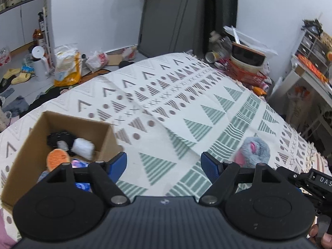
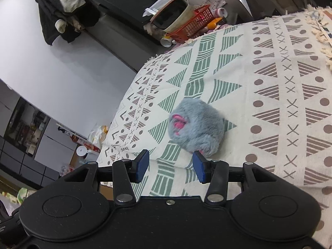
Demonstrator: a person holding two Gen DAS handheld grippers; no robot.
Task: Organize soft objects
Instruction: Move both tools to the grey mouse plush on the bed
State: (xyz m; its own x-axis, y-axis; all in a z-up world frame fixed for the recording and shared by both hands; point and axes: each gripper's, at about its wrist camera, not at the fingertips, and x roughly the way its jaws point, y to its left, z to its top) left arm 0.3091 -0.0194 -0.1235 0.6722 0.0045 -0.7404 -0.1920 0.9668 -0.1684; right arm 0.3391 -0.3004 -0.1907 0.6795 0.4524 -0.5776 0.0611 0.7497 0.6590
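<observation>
Left gripper (image 1: 164,165) hangs over the patterned bedspread (image 1: 186,95), blue pads spread wide, nothing between them. At its near left sits the cardboard box (image 1: 27,149), already holding an orange round piece (image 1: 57,158), a white fluffy roll (image 1: 83,147) and a dark item (image 1: 60,138) further in; something blue lies at the near end, half hidden by the gripper body.

Grey plush toy (image 2: 196,127) with pink patches lies alone on the bedspread, to the right of the box and well apart from it. In the left wrist view it shows just past the right finger.

Right gripper (image 2: 170,166) is also released and empty, pads apart, its right pad just short of the plush's near edge. Touching or not: cannot tell.

Judged step: pick up the plush with the right gripper, then carry it left to the box.

Notes for a clean grasp:
- the toy sits right of the gripper's centre line, so shift right before advancing;
- go in low so the pads straddle the body, not only the fur;
- close firmly, since pile compresses and may slip;
- avoid pinching the bedspread with it.
</observation>
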